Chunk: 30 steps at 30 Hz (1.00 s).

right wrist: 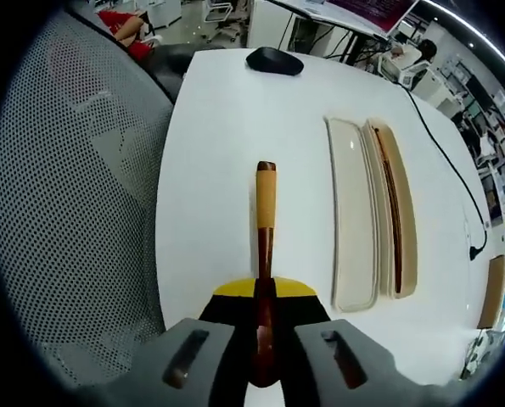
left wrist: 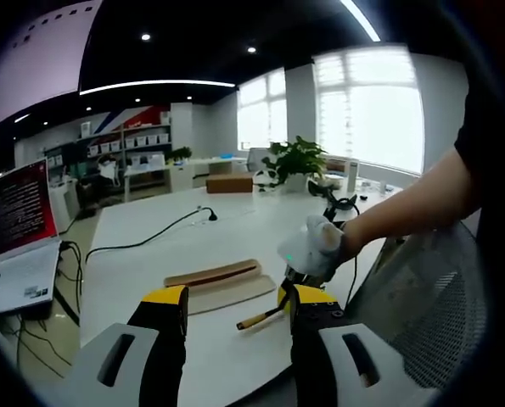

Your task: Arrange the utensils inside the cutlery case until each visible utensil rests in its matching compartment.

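Note:
The cutlery case lies open on the white table: a cream lid (right wrist: 351, 220) beside a tan base (right wrist: 402, 212) with a dark brown stick-like utensil (right wrist: 391, 203) in it. In the left gripper view the case (left wrist: 218, 284) lies just beyond my jaws. My right gripper (right wrist: 263, 292) is shut on a wooden utensil (right wrist: 266, 212) with a dark shaft and a yellow-orange handle pointing away over the table, left of the lid. That utensil (left wrist: 259, 320) also shows in front of the case, under a gloved hand (left wrist: 316, 246). My left gripper (left wrist: 235, 298) is open, holding nothing.
A black mouse (right wrist: 273, 59) lies at the table's far end. A mesh chair back (right wrist: 74, 212) stands along the table edge. A laptop (left wrist: 19, 229), a black cable (left wrist: 150, 237), a brown box (left wrist: 229, 183) and a potted plant (left wrist: 296, 161) are farther off.

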### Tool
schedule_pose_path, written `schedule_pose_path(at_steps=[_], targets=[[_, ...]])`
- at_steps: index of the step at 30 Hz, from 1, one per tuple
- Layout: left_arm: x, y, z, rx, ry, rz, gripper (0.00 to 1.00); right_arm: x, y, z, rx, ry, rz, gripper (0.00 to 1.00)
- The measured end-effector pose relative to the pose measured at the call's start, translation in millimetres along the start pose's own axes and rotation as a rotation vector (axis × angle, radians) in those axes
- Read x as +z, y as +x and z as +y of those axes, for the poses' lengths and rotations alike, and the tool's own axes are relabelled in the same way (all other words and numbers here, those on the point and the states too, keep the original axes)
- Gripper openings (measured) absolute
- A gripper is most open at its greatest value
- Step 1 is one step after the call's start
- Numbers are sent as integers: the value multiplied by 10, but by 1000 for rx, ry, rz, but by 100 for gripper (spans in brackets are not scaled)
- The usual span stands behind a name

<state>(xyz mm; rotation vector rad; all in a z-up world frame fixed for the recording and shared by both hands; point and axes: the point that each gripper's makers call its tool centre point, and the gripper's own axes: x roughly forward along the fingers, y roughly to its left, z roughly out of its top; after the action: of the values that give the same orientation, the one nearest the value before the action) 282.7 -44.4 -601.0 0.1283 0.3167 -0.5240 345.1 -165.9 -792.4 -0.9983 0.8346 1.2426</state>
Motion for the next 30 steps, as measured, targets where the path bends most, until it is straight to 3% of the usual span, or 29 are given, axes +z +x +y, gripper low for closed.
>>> schedule_pose_path(at_steps=[18,25,30], targets=[[0,-23,-20,-10,0,-5,49,68,-110,-512,-103,-45,18,1],[71,-32,-27,-18,-4,-47,50,86,-123,-757,-141,-44,16,1],[33,-9,-76,-41,9,-21,49,75,-134,-920,-173,-58,24,1]])
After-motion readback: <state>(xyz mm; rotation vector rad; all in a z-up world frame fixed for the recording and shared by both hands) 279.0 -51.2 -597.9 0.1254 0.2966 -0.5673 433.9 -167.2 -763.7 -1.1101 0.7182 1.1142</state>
